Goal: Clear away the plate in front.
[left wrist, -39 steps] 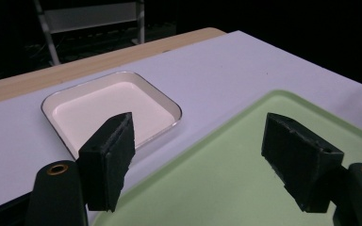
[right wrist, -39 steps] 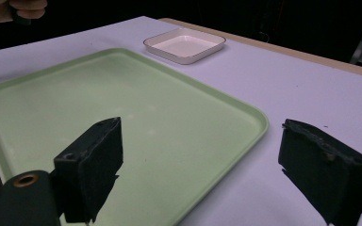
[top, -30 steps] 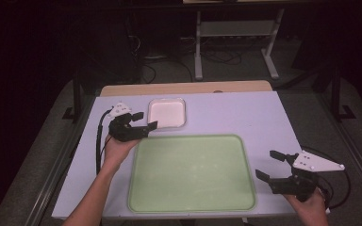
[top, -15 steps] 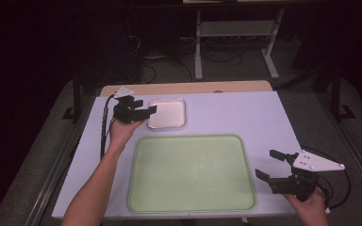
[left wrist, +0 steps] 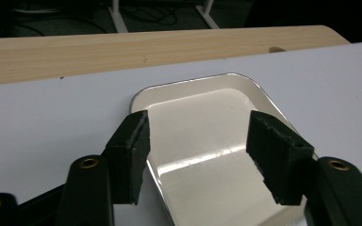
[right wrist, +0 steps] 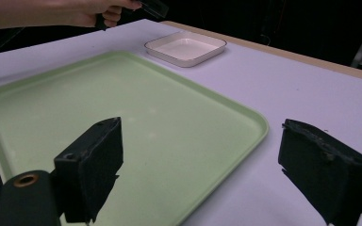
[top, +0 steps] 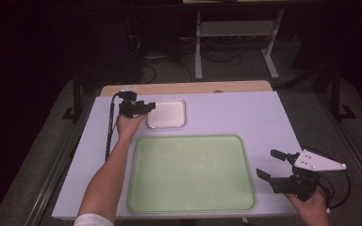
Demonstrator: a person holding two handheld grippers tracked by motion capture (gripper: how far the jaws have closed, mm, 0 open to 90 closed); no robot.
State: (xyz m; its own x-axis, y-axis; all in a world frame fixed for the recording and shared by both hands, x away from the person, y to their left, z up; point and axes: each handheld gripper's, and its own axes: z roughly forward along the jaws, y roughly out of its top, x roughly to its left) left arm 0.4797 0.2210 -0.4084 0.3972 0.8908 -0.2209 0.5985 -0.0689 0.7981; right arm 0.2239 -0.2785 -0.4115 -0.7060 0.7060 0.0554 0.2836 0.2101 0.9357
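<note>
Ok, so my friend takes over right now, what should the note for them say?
Left claw: open, jaws on either side of the near-left corner of the small white dish, not gripping yet.
Right claw: open, holding nothing, by the right edge of the green tray.
The dish sits on the table just behind the tray; nothing lies on the tray.
Done: reached the dish. Left: probably grip it and move it, maybe onto the tray.

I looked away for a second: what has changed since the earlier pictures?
The left gripper moved away from the person to the white dish; its open jaws now straddle the dish's near-left rim, not gripping. The dish, green tray and open right gripper stayed put.
</note>
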